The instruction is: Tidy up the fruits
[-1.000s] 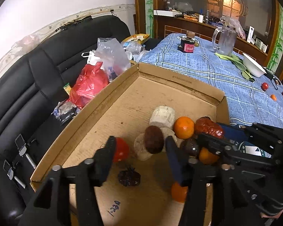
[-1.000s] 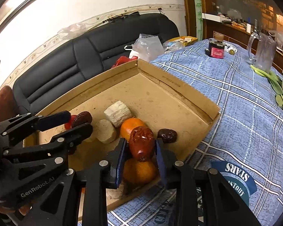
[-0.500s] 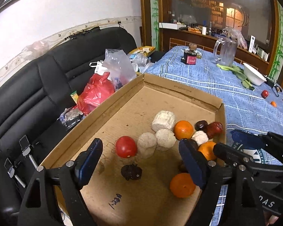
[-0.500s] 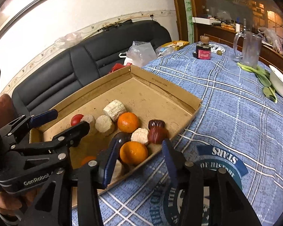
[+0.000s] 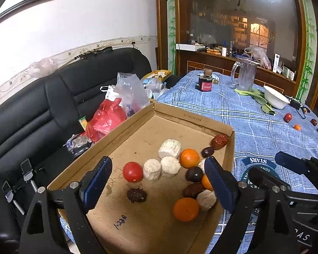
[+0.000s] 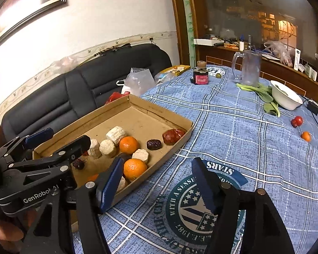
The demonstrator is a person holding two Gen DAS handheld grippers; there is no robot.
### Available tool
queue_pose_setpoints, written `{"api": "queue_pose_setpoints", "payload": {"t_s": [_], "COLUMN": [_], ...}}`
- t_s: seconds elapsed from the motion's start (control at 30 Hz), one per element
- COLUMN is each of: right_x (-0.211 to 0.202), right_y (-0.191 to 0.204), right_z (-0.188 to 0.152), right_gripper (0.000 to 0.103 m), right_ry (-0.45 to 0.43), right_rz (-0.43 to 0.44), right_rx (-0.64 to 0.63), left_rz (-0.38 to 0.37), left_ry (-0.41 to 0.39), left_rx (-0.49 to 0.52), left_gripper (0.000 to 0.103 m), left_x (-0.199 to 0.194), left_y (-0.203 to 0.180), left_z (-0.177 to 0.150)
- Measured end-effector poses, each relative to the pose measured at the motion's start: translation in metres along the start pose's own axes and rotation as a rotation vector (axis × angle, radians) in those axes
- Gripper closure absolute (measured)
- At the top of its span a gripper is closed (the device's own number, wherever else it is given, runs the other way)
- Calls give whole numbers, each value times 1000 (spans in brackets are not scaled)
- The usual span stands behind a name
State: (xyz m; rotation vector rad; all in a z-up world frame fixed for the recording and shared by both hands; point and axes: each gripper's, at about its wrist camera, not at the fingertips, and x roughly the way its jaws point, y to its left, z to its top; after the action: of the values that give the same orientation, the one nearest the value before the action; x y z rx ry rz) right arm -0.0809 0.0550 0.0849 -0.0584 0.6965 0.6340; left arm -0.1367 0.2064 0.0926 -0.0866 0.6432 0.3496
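Note:
A shallow cardboard box (image 5: 186, 119) (image 6: 159, 111) sits on the blue checked tablecloth. It holds oranges (image 5: 189, 158) (image 6: 135, 169), a red tomato (image 5: 133, 171), white cylinders (image 5: 169, 151), dark dates (image 5: 136, 195) and a big red date (image 5: 219, 142) (image 6: 173, 136) in its far right corner. My left gripper (image 5: 156, 182) is open and empty, raised over the box's near end. My right gripper (image 6: 158, 182) is open and empty, above the cloth beside the box's right wall. A loose tomato (image 6: 297, 121) and small orange (image 6: 306, 136) lie on the far right of the table.
A black sofa (image 5: 53, 97) with plastic bags (image 5: 108, 118) runs along the left. On the far table stand a dark jar (image 6: 200, 76), a glass jug (image 6: 249, 68), greens (image 6: 262, 93) and a white bowl (image 6: 286, 95). A cable lies at the far right.
Both grippers opened and pulled up and back from the box. The left let go of a dark date, the right released the big red date, which now lies in the box's far right corner.

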Motion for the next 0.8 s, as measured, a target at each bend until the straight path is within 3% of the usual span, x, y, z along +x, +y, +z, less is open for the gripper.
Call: {"api": "queue_pose_setpoints", "payload": {"t_s": [0.8], "right_x": [-4], "right_y": [-8], "right_z": [-4], "right_gripper": [28], "right_ry": [10], "right_rz": [-15], "right_rx": [13], "left_rz": [26], "left_ry": [-11], "left_rx": [22], "left_gripper": [13], "left_x": [-1], "left_y": [-8], "left_z": [-1]}}
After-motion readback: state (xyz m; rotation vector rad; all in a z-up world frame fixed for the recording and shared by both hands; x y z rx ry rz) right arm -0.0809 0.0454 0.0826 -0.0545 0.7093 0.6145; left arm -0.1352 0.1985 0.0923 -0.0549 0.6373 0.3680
